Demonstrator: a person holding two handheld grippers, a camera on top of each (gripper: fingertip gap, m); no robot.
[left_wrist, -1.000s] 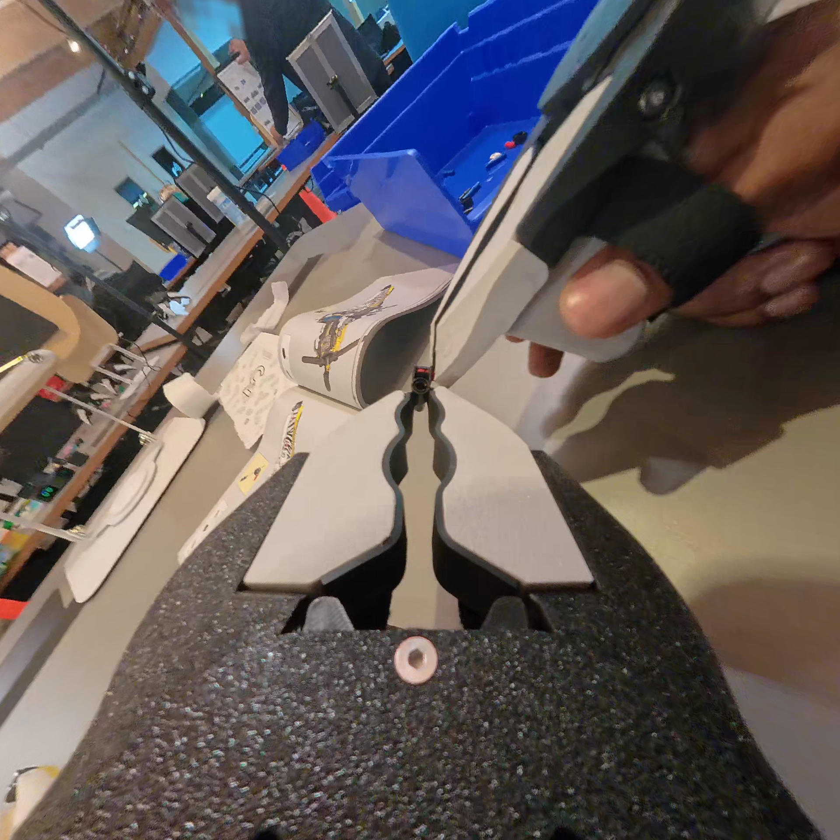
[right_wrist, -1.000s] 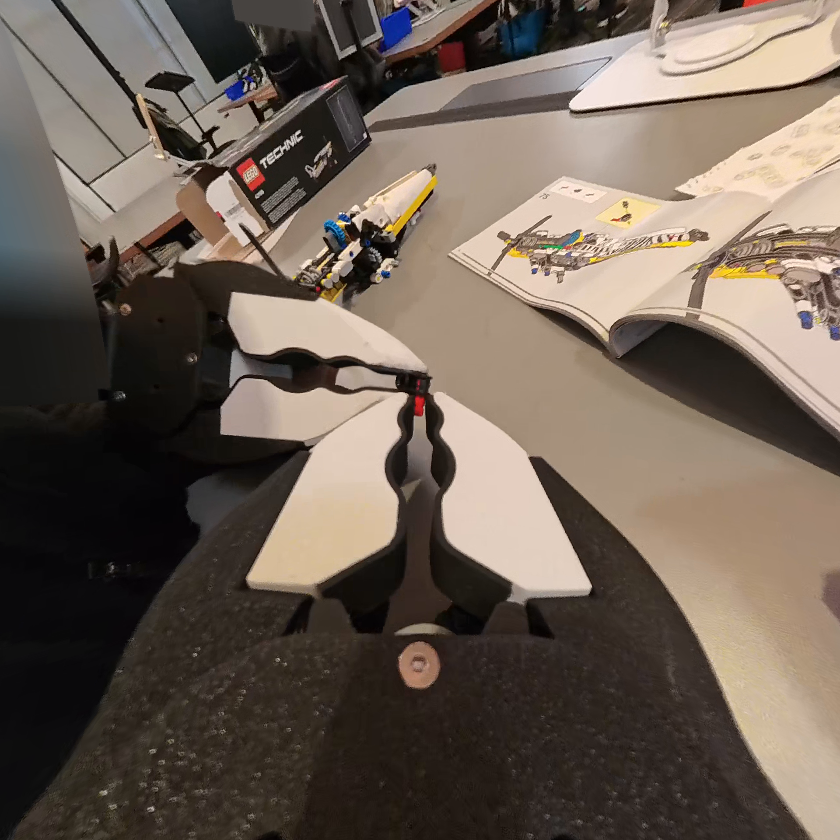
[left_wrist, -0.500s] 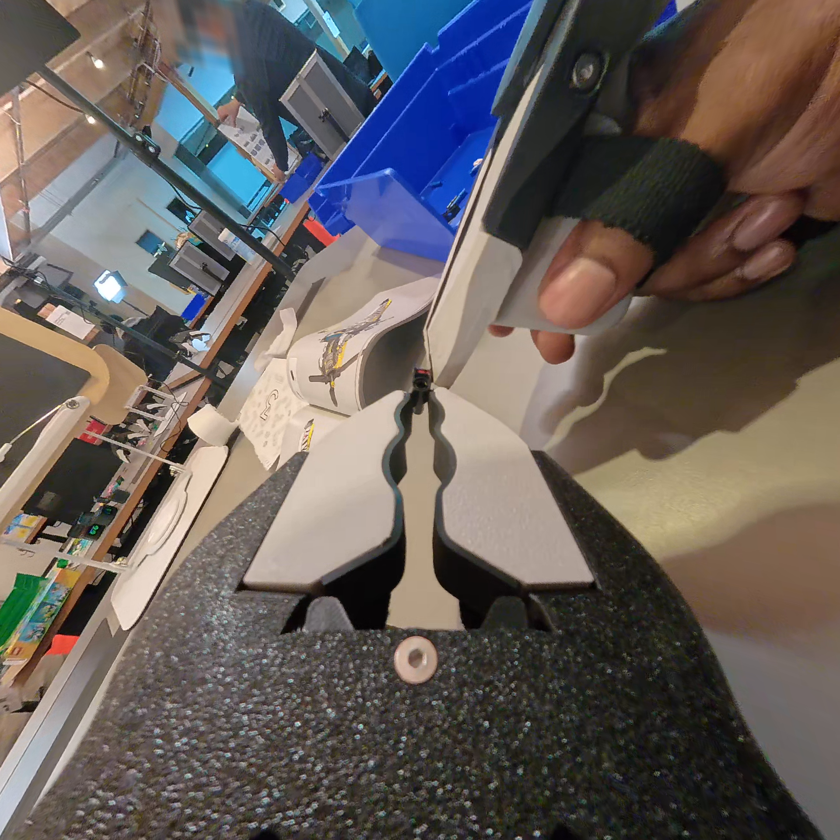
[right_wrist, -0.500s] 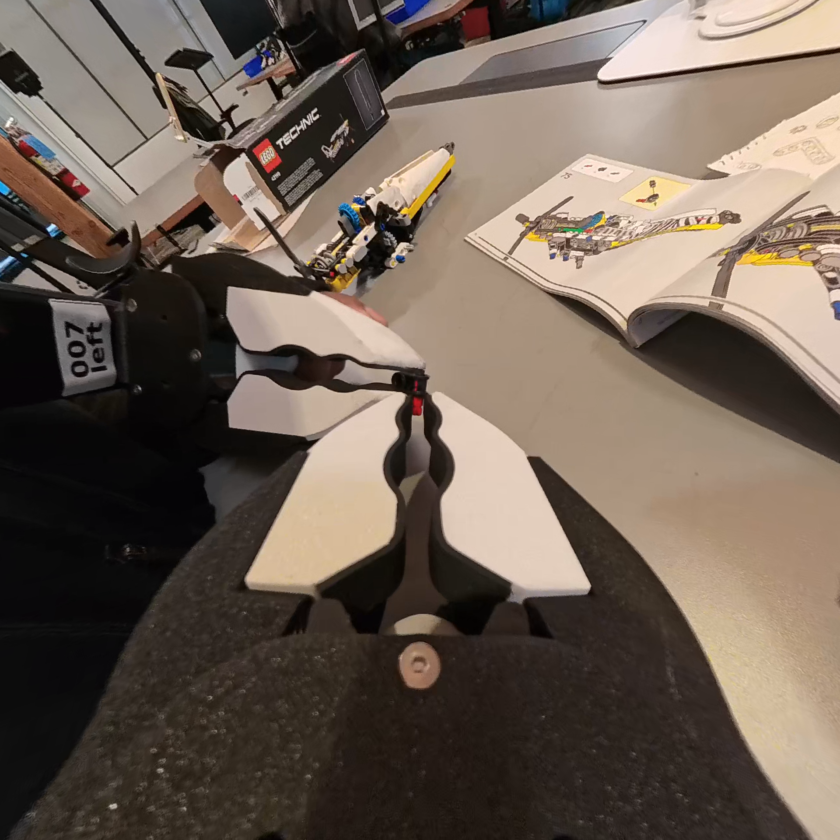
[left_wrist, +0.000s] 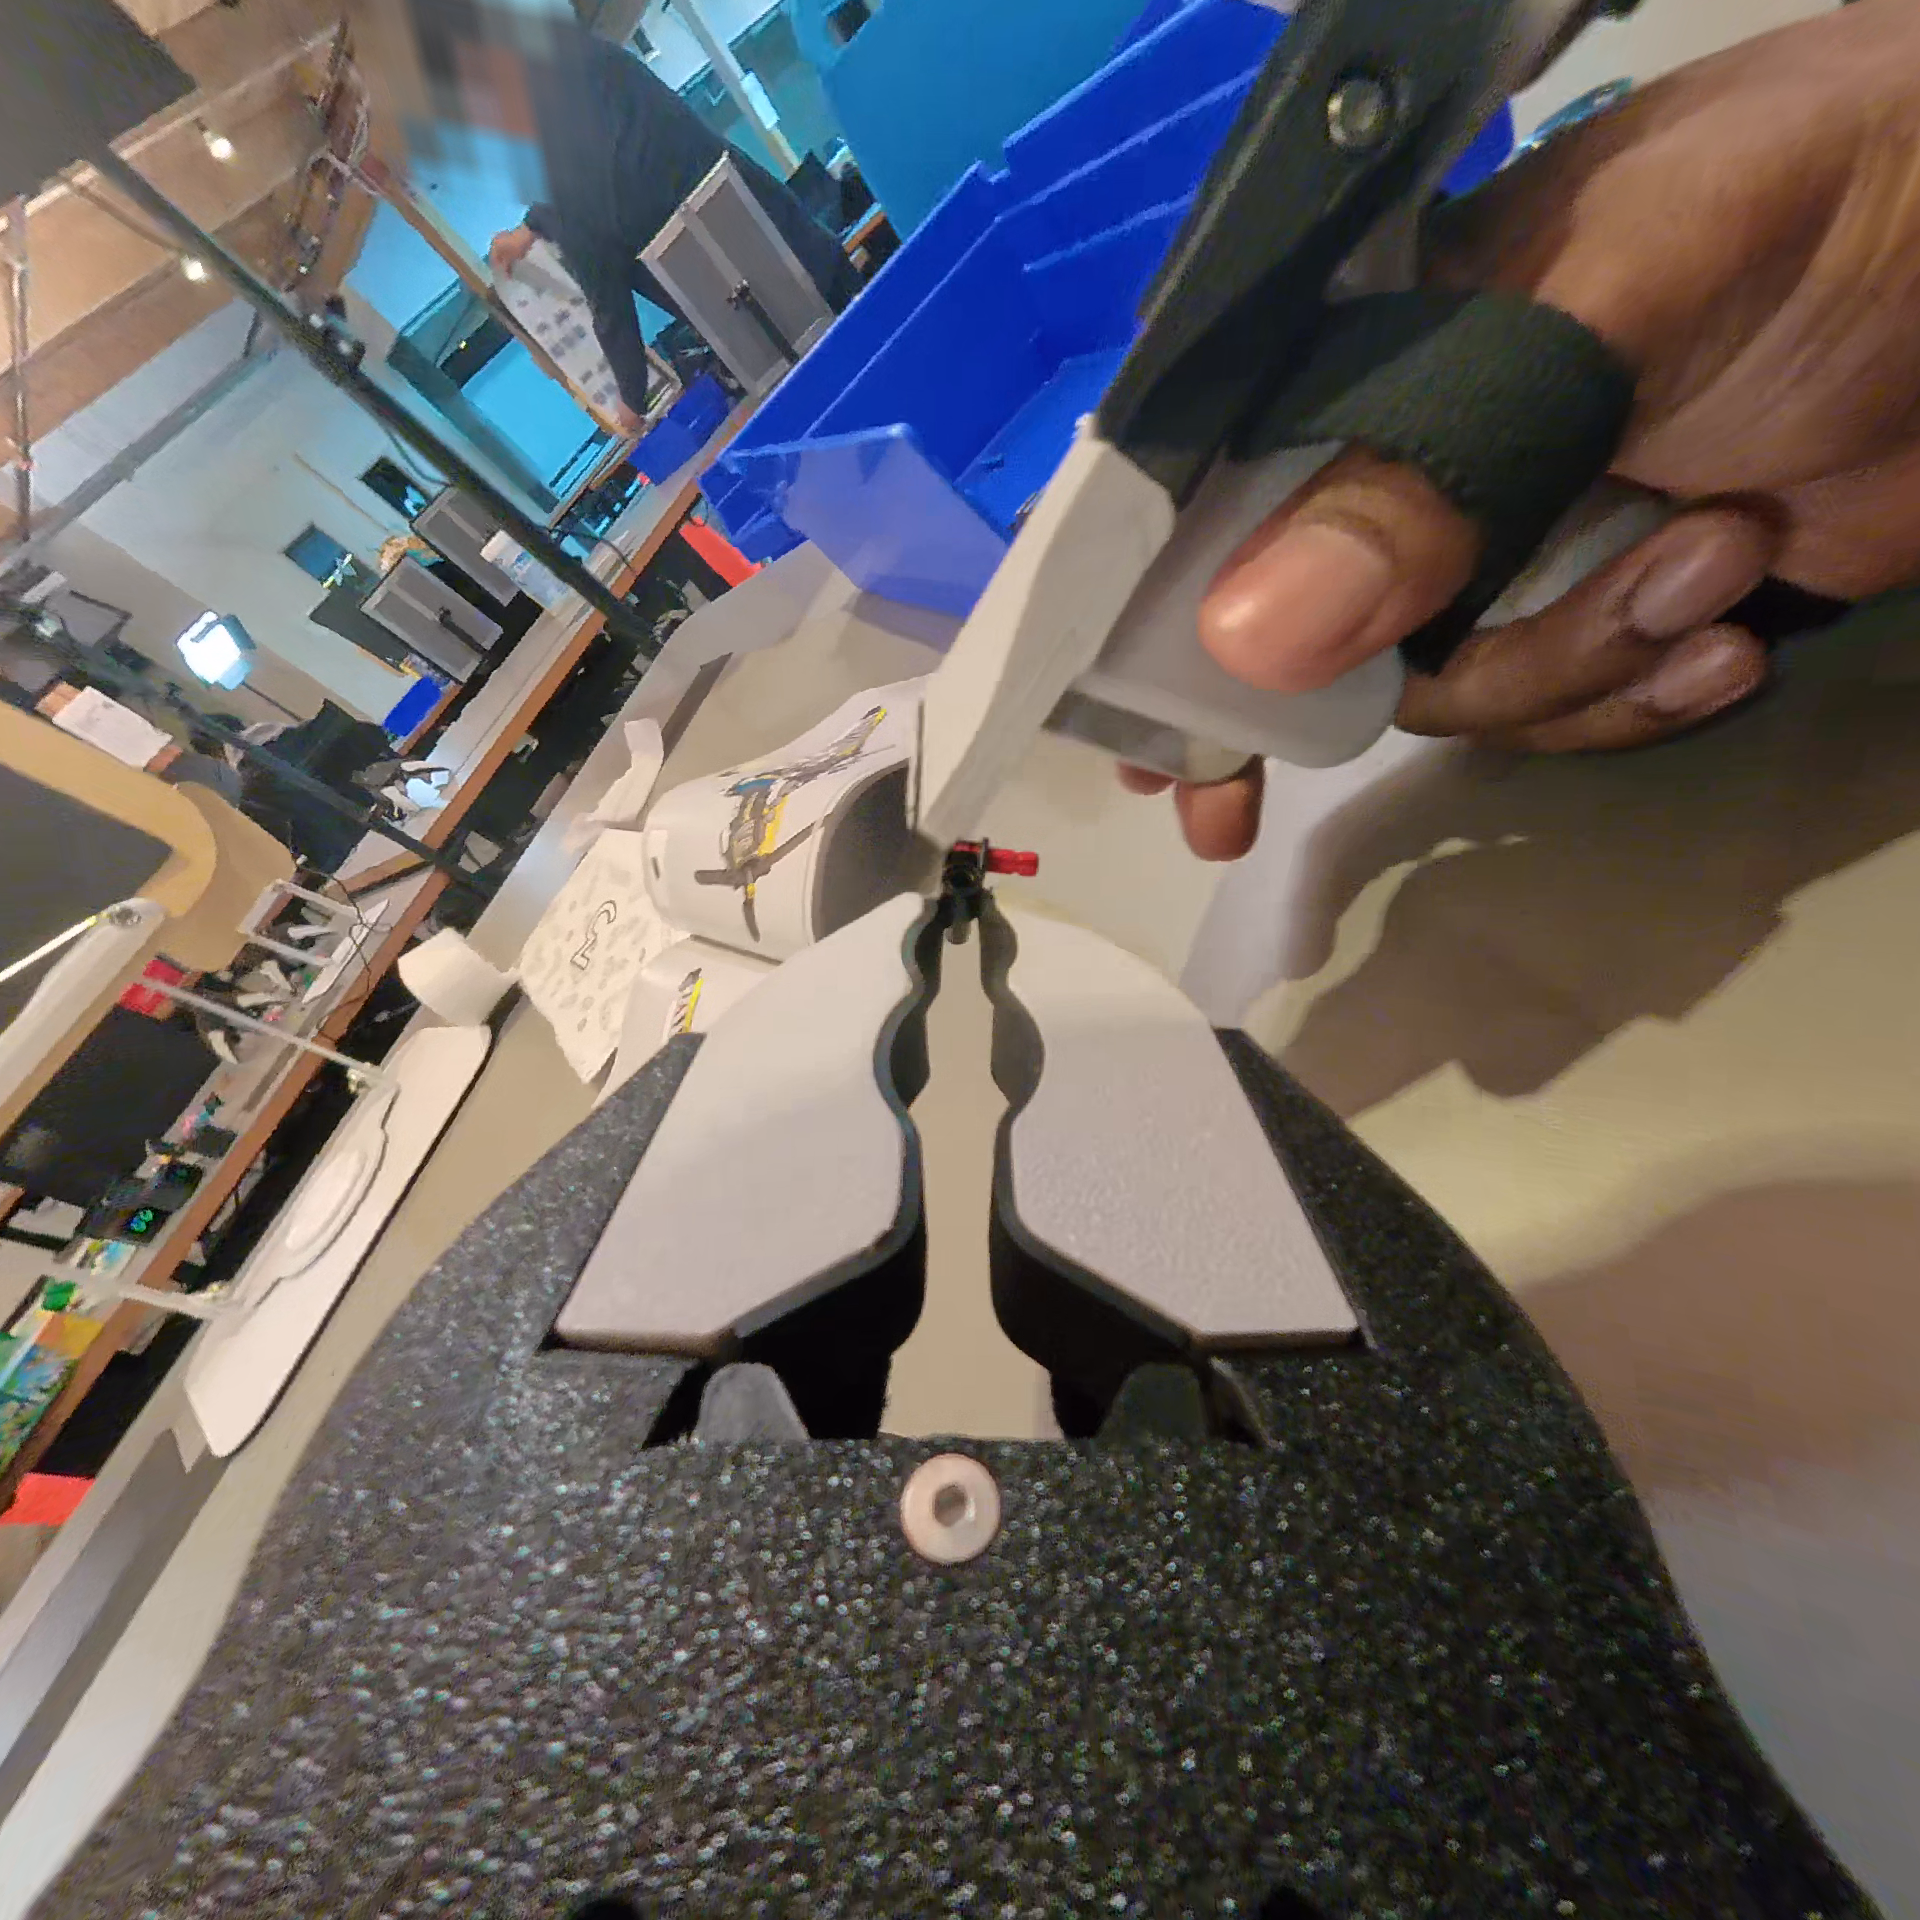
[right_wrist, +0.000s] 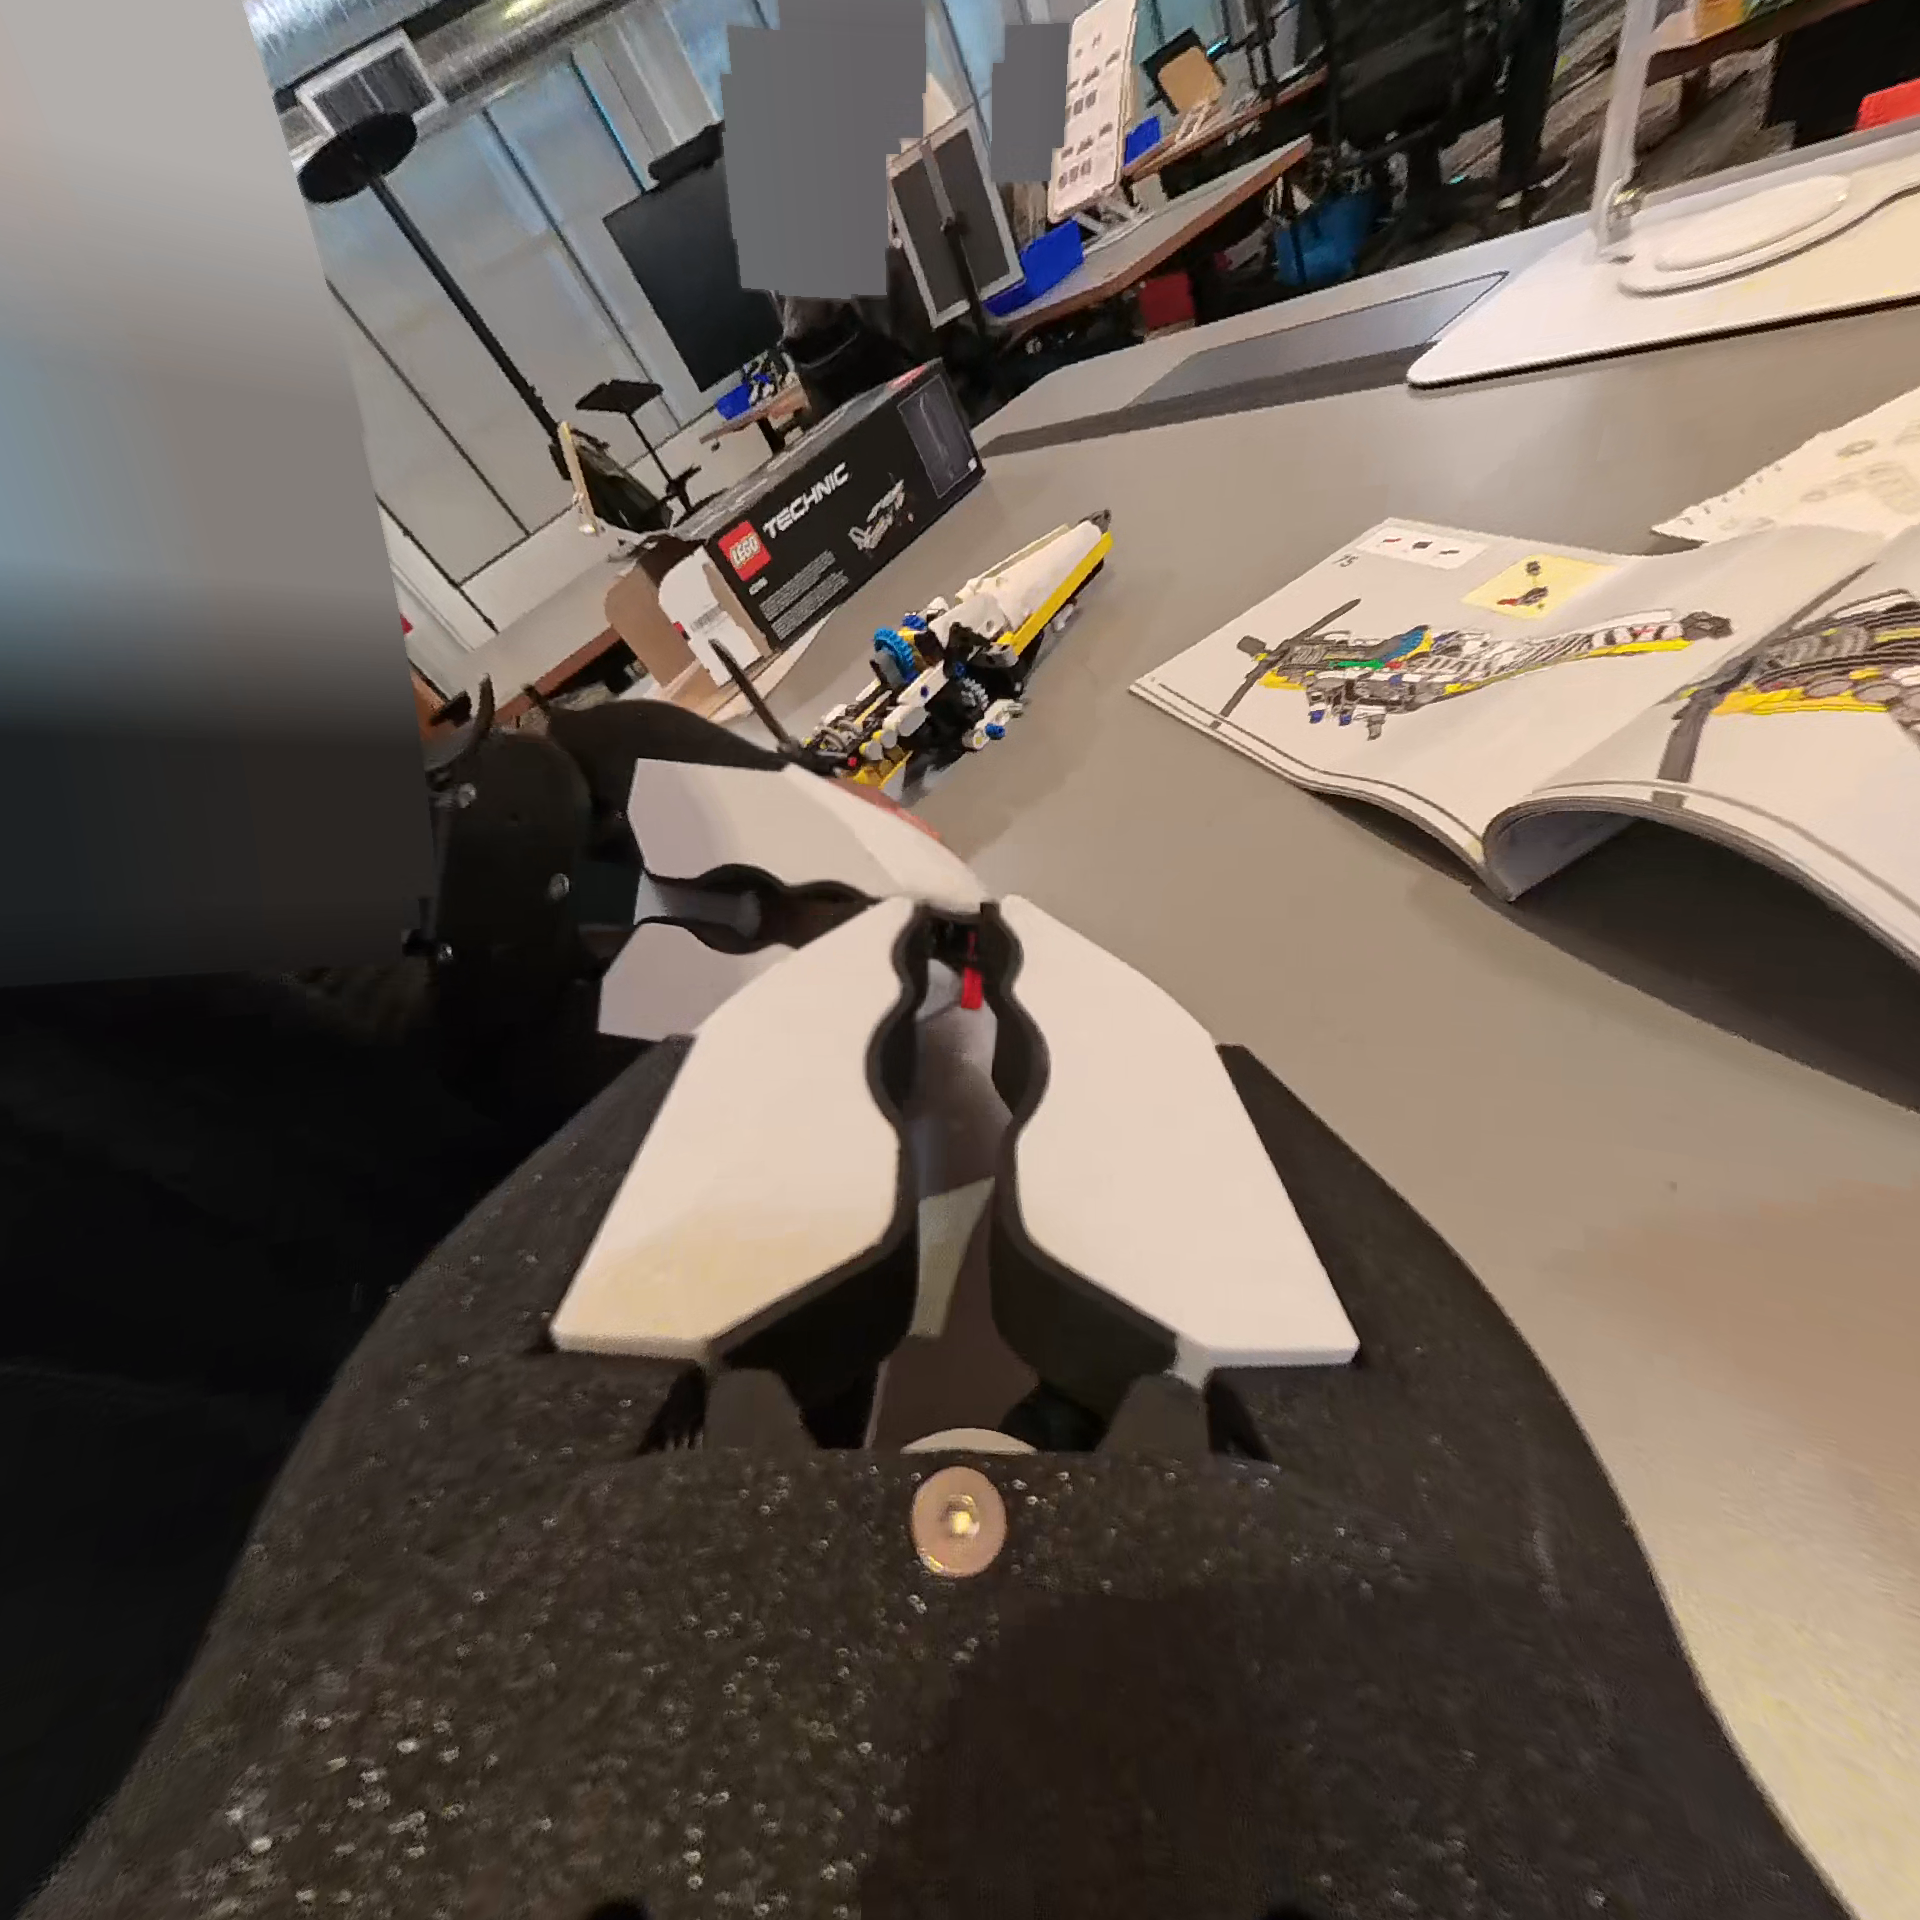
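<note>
Black part (left_wrist: 961, 902) with a red pin (left_wrist: 1006, 860) stuck crosswise in its top, clamped at the very tips of the left gripper (left_wrist: 958, 920), both pads pressed on its dark stem. Raised above the grey table (right_wrist: 1351, 1039), just in front of an open booklet (right_wrist: 1558, 665). Met from above and the right by the right gripper (right_wrist: 954, 925), gripped in a hand (left_wrist: 1662, 364); fingertips slightly apart, with the pin lying in the gap and no firm pinch on it. Tips of the two grippers almost touching, set crosswise to each other. Beyond them on the table: a half-built white, yellow and black model (right_wrist: 966, 655) and a dark box (right_wrist: 831, 520). Blue bins (left_wrist: 935, 416) behind the booklet.
</note>
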